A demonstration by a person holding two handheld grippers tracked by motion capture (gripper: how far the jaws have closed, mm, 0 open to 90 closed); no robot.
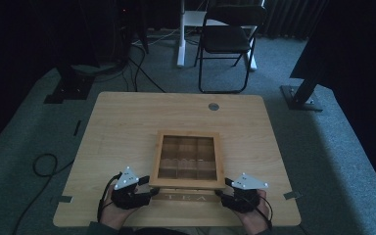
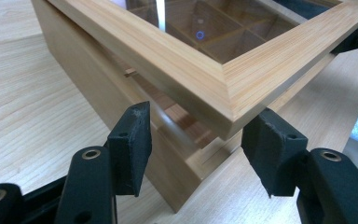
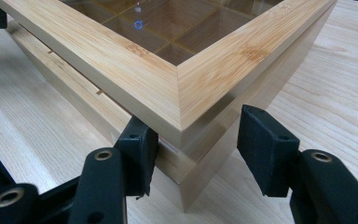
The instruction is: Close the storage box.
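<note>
A wooden tea box [image 1: 186, 197] with "TEA" on its front face stands near the front of the table [image 1: 122, 122]. Its glass-windowed lid [image 1: 188, 182] is lifted a little at the front, leaving a gap above the box body [image 2: 88, 84]. Wooden dividers show through the glass. My left gripper [image 1: 144, 188] is open at the lid's front left corner [image 2: 228, 93], and that corner sits between its pads [image 2: 130, 140]. My right gripper [image 1: 225, 188] is open at the front right corner [image 3: 182, 93], one pad [image 3: 137, 149] tucked under the lid's edge.
A round grey grommet [image 1: 214, 106] sits near the table's far edge. Beyond the table stand a black folding chair [image 1: 227, 39] and a white post [image 1: 181, 34]. Black stand feet [image 1: 301, 95] and cables [image 1: 44, 164] lie on the carpet to both sides.
</note>
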